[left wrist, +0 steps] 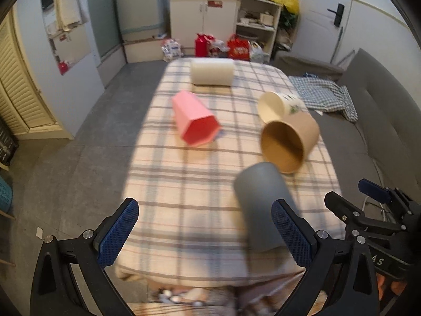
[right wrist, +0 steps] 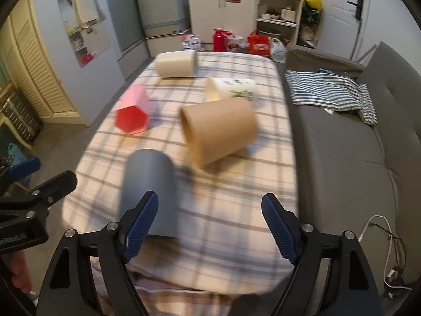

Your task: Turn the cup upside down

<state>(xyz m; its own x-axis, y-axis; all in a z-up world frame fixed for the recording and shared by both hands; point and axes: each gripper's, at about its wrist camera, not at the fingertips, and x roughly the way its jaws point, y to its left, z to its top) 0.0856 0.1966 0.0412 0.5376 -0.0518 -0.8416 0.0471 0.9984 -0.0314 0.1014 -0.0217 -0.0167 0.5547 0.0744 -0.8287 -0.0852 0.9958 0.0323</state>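
Observation:
Several cups lie on their sides on a plaid-covered table (left wrist: 184, 184). A grey cup (left wrist: 263, 205) lies nearest, also in the right wrist view (right wrist: 148, 192). Behind it lie a brown paper cup (left wrist: 288, 143) (right wrist: 218, 134), a pink hexagonal cup (left wrist: 194, 121) (right wrist: 134, 113), a white printed cup (left wrist: 279, 104) (right wrist: 231, 89) and a cream cup (left wrist: 212, 73) (right wrist: 176, 64). My left gripper (left wrist: 205, 233) is open and empty, just left of the grey cup. My right gripper (right wrist: 210, 226) is open and empty, just right of the grey cup.
A grey sofa (right wrist: 342, 137) with a striped cloth (right wrist: 329, 92) stands right of the table. Cabinets, a shelf and bags (left wrist: 238, 48) stand at the far wall. Grey floor (left wrist: 92, 137) lies left of the table. Cables (right wrist: 386, 250) lie near the sofa.

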